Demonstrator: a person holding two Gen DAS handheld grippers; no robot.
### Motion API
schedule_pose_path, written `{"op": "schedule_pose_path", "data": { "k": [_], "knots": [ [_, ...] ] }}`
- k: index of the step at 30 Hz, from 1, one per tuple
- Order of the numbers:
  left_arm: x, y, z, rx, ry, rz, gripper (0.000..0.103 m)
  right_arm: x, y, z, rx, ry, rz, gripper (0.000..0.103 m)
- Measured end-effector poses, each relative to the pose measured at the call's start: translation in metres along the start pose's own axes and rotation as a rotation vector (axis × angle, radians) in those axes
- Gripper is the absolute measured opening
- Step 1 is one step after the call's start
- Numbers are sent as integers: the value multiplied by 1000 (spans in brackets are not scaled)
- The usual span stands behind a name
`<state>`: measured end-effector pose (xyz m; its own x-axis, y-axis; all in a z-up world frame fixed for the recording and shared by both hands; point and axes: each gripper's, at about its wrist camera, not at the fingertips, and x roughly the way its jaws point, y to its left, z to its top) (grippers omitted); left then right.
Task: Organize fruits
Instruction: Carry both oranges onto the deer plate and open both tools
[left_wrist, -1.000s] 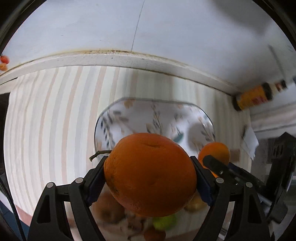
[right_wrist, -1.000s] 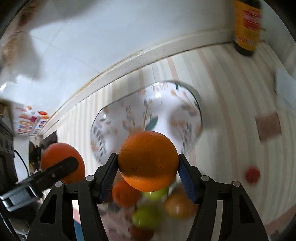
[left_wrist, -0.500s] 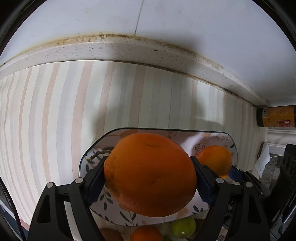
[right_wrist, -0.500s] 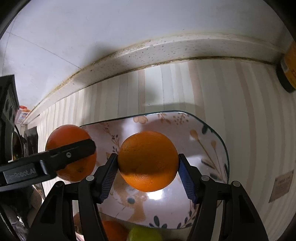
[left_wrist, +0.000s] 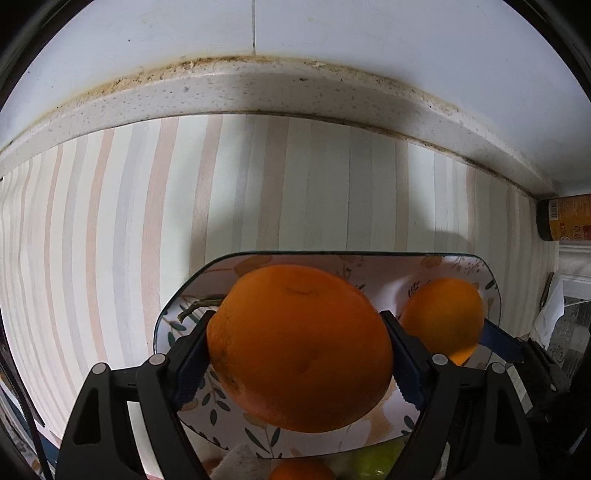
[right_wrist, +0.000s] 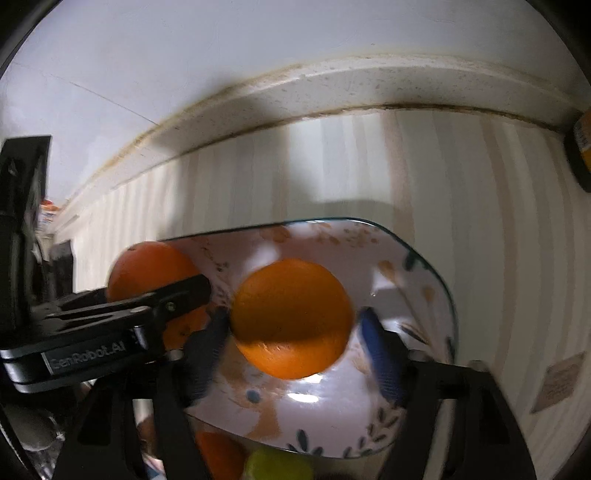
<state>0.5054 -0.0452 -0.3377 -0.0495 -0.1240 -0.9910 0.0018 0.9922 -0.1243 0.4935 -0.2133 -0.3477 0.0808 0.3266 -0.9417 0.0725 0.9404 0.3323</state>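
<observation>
My left gripper (left_wrist: 295, 350) is shut on a large orange (left_wrist: 299, 358) and holds it just above the floral plate (left_wrist: 458, 264). In the right wrist view the left gripper (right_wrist: 177, 295) and its orange (right_wrist: 151, 264) show at the left. My right gripper (right_wrist: 291, 332) has its blue pads apart, with gaps beside a smaller orange (right_wrist: 291, 317) that is over the plate (right_wrist: 424, 280); the view is blurred. That smaller orange (left_wrist: 443, 317) shows at the plate's right side in the left wrist view.
The plate lies on a striped mat (left_wrist: 110, 229) near the counter's back ledge (left_wrist: 258, 92). A dark bottle with an orange label (left_wrist: 565, 218) lies at the right. More fruit, orange (right_wrist: 218, 458) and green (right_wrist: 277, 465), lies just in front of the plate.
Both grippers have moved forward and down over the plate. My right gripper's pads have spread away from the smaller orange. The left gripper still holds its orange.
</observation>
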Motion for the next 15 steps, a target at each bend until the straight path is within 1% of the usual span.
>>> {"op": "schedule_pose_path", "data": {
  "k": [2,3,5,8,11,13,15],
  "knots": [
    [1,0,-1,-5,-1,-1,84,-3,1,-2,-2,0,-9,97],
    [2,-1,-2,-8,-4,-4,86,-5,1,-3,-3,-2,-17,97],
    [-6,-4,-4,-6,-38,-20,88,-10,3,-4,-9,-6,-36,97],
    [-13,-7,-6,-5,-42,-47,88,-17,5,-6,-13,-14,-70,97],
    [-14,-11,-14,11,-33,-35,88,-24,7,-11,4,-9,-114,97],
    [-13,-13,-22,19,-29,-21,88,-31,7,-17,12,-13,-164,97],
    [-16,-16,-31,27,-32,-1,88,-38,10,-24,10,-18,-175,97]
  ]
}}
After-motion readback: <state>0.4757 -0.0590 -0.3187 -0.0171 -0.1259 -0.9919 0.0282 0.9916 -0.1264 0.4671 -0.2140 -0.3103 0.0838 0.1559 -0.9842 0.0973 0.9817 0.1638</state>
